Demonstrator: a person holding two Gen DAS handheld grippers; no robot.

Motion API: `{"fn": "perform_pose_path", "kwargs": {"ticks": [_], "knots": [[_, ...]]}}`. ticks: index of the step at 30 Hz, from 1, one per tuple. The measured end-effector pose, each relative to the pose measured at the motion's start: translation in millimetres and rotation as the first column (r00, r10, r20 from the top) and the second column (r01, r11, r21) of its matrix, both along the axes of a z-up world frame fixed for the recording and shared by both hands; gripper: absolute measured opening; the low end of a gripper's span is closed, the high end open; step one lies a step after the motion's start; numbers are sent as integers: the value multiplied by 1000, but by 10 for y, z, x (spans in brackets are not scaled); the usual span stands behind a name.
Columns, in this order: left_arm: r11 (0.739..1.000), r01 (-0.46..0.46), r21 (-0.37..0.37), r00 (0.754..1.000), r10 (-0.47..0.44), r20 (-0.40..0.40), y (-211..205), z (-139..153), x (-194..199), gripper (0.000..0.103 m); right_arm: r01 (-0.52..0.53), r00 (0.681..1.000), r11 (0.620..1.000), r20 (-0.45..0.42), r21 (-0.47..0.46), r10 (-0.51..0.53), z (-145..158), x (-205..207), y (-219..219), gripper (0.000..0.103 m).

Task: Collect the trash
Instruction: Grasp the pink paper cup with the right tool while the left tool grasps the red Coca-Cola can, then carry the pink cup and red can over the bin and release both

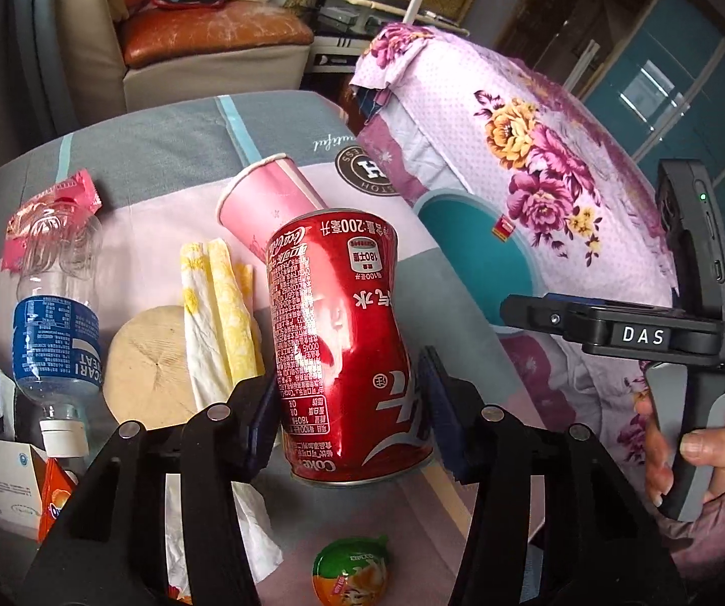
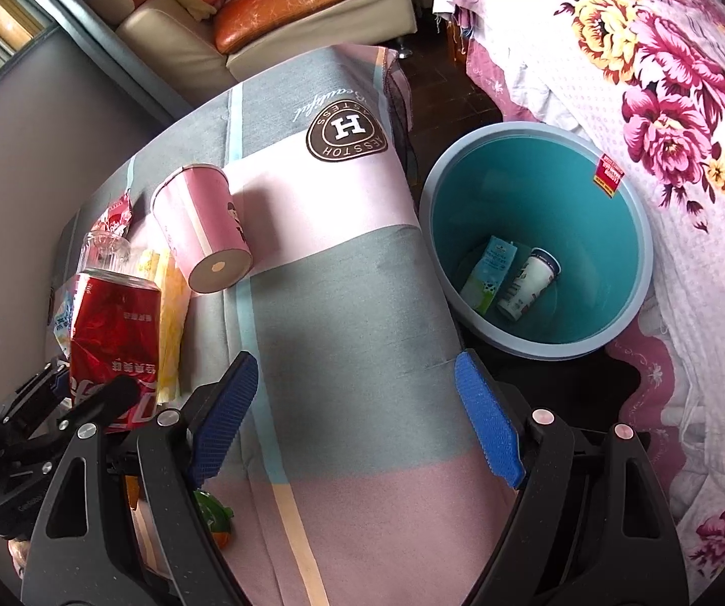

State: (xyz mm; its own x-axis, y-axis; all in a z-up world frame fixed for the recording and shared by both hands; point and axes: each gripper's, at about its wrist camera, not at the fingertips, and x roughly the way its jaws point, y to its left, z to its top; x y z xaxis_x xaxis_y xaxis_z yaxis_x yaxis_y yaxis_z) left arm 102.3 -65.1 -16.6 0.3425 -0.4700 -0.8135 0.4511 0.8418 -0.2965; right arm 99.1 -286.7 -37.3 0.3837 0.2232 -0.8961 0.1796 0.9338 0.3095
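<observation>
Between the left claw's [image 1: 349, 399] rough blue pads [image 1: 261, 414] sits a glossy dented metal can [image 1: 342, 348], left of it a clear plastic bottle [image 1: 56, 313], behind it a matt paper cup [image 1: 266, 202].

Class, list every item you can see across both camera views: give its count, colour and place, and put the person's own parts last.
cola can: 1, red, dented, clamped in left tool
paper cup: 1, pink, on its side on cloth
water bottle: 1, clear, blue label, lying at left
napkin: 1, white-yellow, beside can
wooden disc: 1, tan, by bottle
jelly cup: 1, green-orange lid, near edge
bin: 1, teal, on the floor beside the table
carton: 1, pale blue-green, in bin
cup in bin: 1, white
floral cover: 1, pink, right
left tool: gripping can
right tool: open, empty
hand: 1, holding right tool's handle
</observation>
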Motion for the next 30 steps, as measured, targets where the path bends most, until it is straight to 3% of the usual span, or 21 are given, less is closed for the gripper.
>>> {"fn": "perform_pose_path", "kwargs": {"ticks": [6,13,23,24,25,30], "knots": [[991,-122,-46,992,123,12,446,155,231,52,-68,997,997,21,-32,68,94,281,265,77],[970,-239,-40,971,239,11,846,127,435,52,-174,984,984,25,-49,175,92,748,673,77],[959,-283,-6,959,282,-7,1044,1,605,53,-295,955,954,-10,-53,295,-201,1309,1195,76],[959,-285,-3,959,285,-9,1047,-17,612,53,-296,955,954,-8,-54,296,-229,1335,1217,74],[958,-285,0,958,285,-12,1044,-29,615,53,-298,955,953,-9,-51,298,-258,1350,1232,62],[962,-272,18,962,272,-4,927,-36,603,53,-294,955,954,19,-50,296,-227,1279,1199,61]]}}
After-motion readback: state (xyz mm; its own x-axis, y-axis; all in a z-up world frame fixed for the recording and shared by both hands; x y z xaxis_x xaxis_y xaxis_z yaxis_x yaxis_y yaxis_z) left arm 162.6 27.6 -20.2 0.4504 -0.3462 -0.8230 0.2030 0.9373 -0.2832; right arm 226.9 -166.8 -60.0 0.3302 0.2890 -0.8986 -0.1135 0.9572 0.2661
